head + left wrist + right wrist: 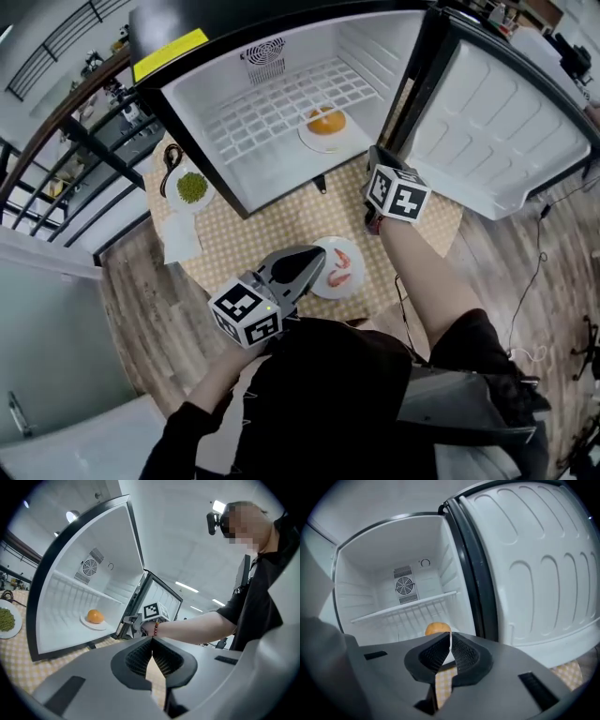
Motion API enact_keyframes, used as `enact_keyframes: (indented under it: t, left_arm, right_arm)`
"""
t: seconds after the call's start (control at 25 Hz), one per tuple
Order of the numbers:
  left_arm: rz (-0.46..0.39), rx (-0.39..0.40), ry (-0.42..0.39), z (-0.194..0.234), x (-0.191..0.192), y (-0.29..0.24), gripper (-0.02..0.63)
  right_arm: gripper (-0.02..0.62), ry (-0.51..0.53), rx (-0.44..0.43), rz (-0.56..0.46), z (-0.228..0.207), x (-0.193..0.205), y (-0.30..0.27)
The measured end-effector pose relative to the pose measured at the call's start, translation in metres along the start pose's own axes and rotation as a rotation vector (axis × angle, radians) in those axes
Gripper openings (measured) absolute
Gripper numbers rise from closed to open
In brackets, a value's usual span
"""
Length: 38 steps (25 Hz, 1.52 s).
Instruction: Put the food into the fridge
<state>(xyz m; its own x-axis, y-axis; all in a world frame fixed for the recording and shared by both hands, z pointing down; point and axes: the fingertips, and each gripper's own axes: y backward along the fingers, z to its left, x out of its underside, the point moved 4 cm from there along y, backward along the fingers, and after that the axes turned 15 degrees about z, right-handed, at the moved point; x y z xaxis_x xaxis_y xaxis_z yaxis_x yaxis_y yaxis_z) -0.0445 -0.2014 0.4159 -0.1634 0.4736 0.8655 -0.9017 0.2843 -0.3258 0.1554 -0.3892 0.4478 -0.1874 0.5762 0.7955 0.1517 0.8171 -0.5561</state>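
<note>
A small fridge (281,56) stands open on a round table (281,220) with a checked cloth. On its wire shelf (272,108) sits a white plate with orange food (325,122), which also shows as the orange food (95,616) in the left gripper view and the orange food (437,628) just past the right jaws. A plate of shrimp (337,267) lies on the table near me. My left gripper (317,255) is shut and empty, its tips beside the shrimp plate. My right gripper (373,155) is shut and empty at the fridge's front right corner.
A plate of green peas (192,187) sits on the table left of the fridge, with a white napkin (180,239) and a black cord (171,155) beside it. The fridge door (506,122) hangs wide open to the right. Railings (56,159) run along the left.
</note>
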Motion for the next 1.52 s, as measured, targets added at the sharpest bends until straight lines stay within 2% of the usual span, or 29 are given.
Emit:
enact_keyframes:
  t: [0.32,0.48,0.76,0.88,1.12,1.52]
  left_arm:
    - [-0.038,-0.058,0.006,-0.048,-0.003,-0.006,0.011]
    - [-0.057,-0.078,-0.01,-0.07,-0.004,-0.009,0.011]
    - [-0.068,-0.074,-0.039,-0.11,0.004,-0.011,0.011]
    - [-0.059,-0.08,-0.057,-0.12,0.009,-0.011,0.011]
    - [-0.044,-0.098,-0.109,-0.134,0.01,-0.017,0.011]
    - [-0.018,-0.116,-0.131,-0.141,0.025,-0.02,0.011]
  right_arm:
    - [0.023,-0.02,-0.104,-0.049,-0.019,0.016,0.069]
    - [0.021,-0.012,-0.174,-0.026,-0.017,0.032,0.101]
    - [0.021,-0.015,-0.36,0.017,-0.001,0.061,0.172]
    - [0.018,0.003,-0.404,0.025,0.002,0.075,0.2]
    - [0.017,0.003,-0.45,0.036,-0.003,0.109,0.243]
    - [0.015,0.011,-0.416,0.094,-0.012,0.156,0.258]
